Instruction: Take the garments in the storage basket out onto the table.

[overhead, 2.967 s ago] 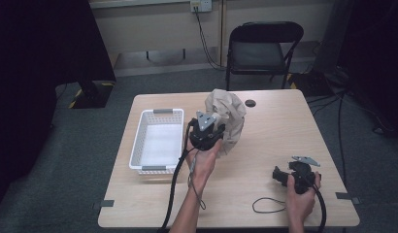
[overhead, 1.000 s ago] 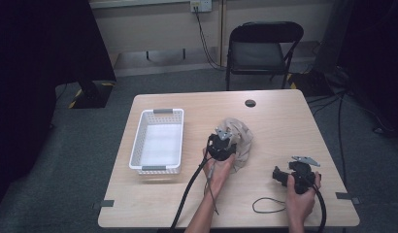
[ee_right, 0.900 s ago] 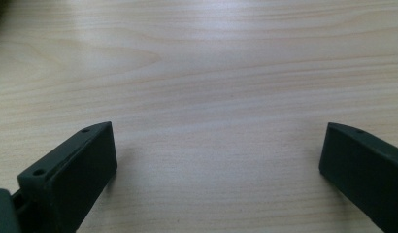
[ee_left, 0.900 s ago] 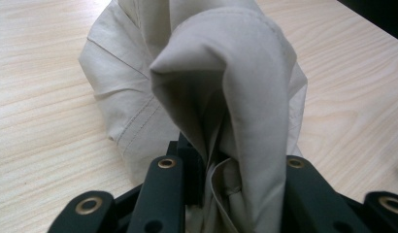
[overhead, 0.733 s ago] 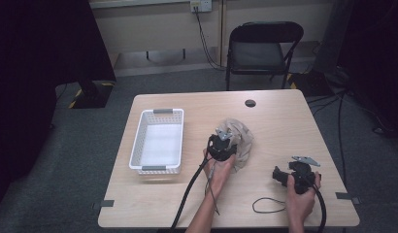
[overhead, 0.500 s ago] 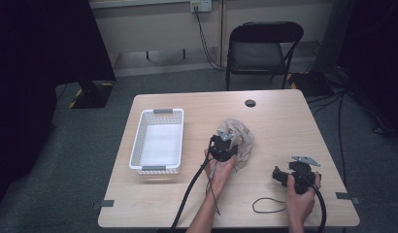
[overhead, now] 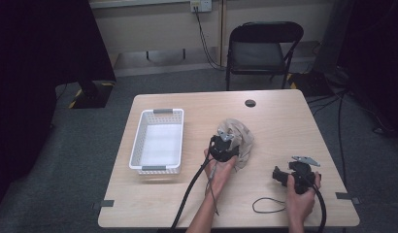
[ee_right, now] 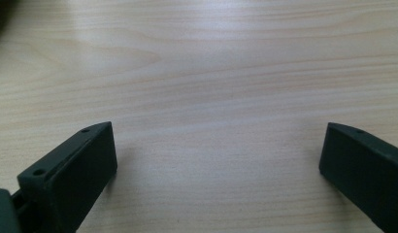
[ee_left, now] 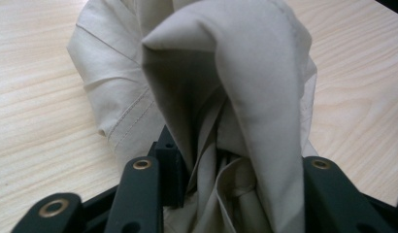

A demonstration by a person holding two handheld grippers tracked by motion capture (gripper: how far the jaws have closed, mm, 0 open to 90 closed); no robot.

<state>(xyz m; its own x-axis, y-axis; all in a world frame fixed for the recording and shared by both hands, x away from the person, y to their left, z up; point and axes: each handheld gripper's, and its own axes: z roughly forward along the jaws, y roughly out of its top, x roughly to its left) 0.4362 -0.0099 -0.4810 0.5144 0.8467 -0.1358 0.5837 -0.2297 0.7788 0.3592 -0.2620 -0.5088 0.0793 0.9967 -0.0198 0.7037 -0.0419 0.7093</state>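
A crumpled beige cloth (overhead: 240,137) lies in a heap on the wooden table (overhead: 284,126), right of its middle. My left gripper (overhead: 229,140) rests at the near side of the heap. In the left gripper view a tall fold of the cloth (ee_left: 236,73) stands between its two black jaws. Those jaws have just been opening, so my left gripper (ee_left: 231,167) is open, its pads no longer pinching the fabric. My right gripper (overhead: 276,175) sits near the table's front right, open wide. Between the jaws of my right gripper (ee_right: 216,155) is bare wood.
A white plastic basket (overhead: 139,145) stands left of the cloth with nothing in it. A small black disc (overhead: 250,103) lies near the far edge. A loop of black cable (overhead: 267,205) lies at the front. A black folding chair (overhead: 262,48) stands behind the table.
The left gripper lowered the lifted cloth onto the table three seconds ago. Since then the heap has settled, and both hands have kept still.
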